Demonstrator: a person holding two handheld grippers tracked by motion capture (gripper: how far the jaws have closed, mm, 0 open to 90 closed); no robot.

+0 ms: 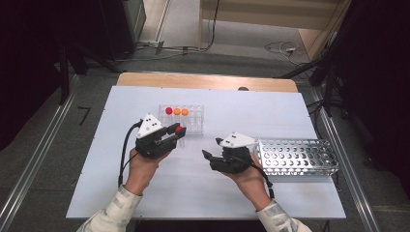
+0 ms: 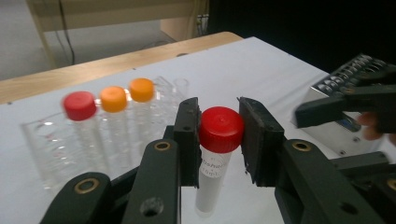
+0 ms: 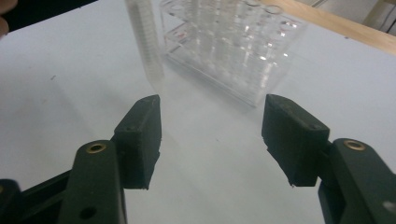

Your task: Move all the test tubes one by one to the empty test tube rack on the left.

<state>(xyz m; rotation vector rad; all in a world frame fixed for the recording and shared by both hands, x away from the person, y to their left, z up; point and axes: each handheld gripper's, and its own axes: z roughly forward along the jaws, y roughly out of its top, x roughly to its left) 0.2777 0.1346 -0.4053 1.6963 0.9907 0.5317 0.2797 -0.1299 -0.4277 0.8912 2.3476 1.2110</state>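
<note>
A clear tube with a red cap (image 2: 220, 128) hangs upright just above the white table, with my left gripper (image 1: 178, 131) shut on the cap. Right behind it stands a clear plastic rack (image 1: 194, 120) holding one red-capped tube (image 1: 168, 110) and two orange-capped tubes (image 1: 181, 111). My right gripper (image 3: 212, 135) is open with nothing between its jaws, low over the table to the right of the left one and pointing toward it. In the right gripper view the held tube's body (image 3: 147, 42) stands ahead at the left, in front of the clear rack (image 3: 233, 51).
A perforated metal rack (image 1: 297, 157) lies on the table just right of my right hand. The white board (image 1: 145, 193) sits on a wooden table whose far edge (image 1: 208, 81) shows behind. Cables trail from both grippers.
</note>
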